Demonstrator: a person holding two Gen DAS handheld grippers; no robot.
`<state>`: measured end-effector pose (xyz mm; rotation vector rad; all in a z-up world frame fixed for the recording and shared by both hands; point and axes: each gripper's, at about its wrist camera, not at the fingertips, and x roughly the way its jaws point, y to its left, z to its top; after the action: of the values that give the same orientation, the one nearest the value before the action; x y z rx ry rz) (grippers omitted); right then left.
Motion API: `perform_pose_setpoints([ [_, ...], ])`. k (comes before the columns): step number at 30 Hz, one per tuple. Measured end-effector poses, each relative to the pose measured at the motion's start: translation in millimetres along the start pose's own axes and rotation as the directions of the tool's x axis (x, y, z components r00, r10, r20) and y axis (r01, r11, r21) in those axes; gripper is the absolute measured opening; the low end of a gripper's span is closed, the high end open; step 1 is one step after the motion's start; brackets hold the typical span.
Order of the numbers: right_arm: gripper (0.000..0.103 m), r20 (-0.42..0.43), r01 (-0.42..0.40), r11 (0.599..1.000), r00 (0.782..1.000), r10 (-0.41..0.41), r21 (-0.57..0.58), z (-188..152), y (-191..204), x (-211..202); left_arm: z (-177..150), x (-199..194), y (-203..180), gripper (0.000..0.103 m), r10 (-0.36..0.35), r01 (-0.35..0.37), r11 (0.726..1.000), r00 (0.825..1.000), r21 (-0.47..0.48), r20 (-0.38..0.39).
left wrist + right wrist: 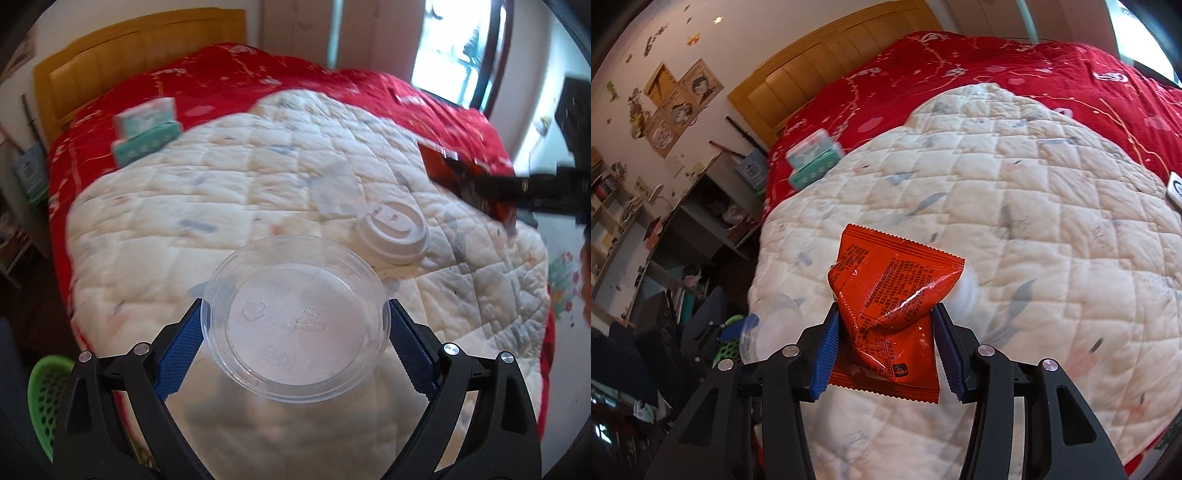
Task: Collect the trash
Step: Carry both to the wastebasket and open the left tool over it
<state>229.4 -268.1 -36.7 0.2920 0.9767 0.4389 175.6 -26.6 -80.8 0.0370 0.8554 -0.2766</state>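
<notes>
Trash is in both grippers. The left gripper (295,332) holds a clear plastic lid (295,319) by its rim, jaws wide because the lid is wide. The right gripper (884,345) pinches an orange snack wrapper (890,306), jaws narrower. Both are lifted above the white quilt (184,206). A white cup lid (393,234) lies farther back. A green basket (48,391), near left, is likely for trash.

Clear lid (295,319) and crumpled orange wrapper (890,306) held aloft.
</notes>
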Motion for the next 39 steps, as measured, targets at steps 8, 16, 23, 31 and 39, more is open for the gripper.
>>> perform_pose_setpoints([
  [8, 0.048, -0.034, -0.08, 0.995, 0.996, 0.078, -0.066, -27.6, 59.1, 9.7, -35.0, -59.8, 57.0, 0.092, 0.114, -0.106, 0.985, 0.992, -0.137, 0.056],
  [16, 0.048, -0.086, -0.146, 0.981, 0.987, 0.135, -0.128, -45.2, 115.7, 31.1, -81.2, -103.3, 124.6, 0.092, 0.261, -0.242, 0.933, 0.964, -0.267, 0.038],
  [23, 0.048, -0.126, -0.181, 0.967, 0.979, 0.16, -0.179, -55.7, 158.4, 45.3, -118.3, -114.9, 185.1, 0.092, 0.339, -0.324, 0.867, 0.94, -0.379, -0.029],
  [31, 0.048, -0.153, -0.201, 0.956, 0.973, 0.171, -0.212, -59.9, 185.4, 57.9, -150.6, -102.7, 233.4, 0.094, 0.353, -0.368, 0.808, 0.928, -0.46, -0.122],
  [39, 0.049, -0.187, -0.225, 0.946, 0.965, 0.183, -0.234, -66.9, 208.1, 72.7, -175.3, -96.4, 256.6, 0.096, 0.322, -0.359, 0.774, 0.932, -0.522, -0.164],
])
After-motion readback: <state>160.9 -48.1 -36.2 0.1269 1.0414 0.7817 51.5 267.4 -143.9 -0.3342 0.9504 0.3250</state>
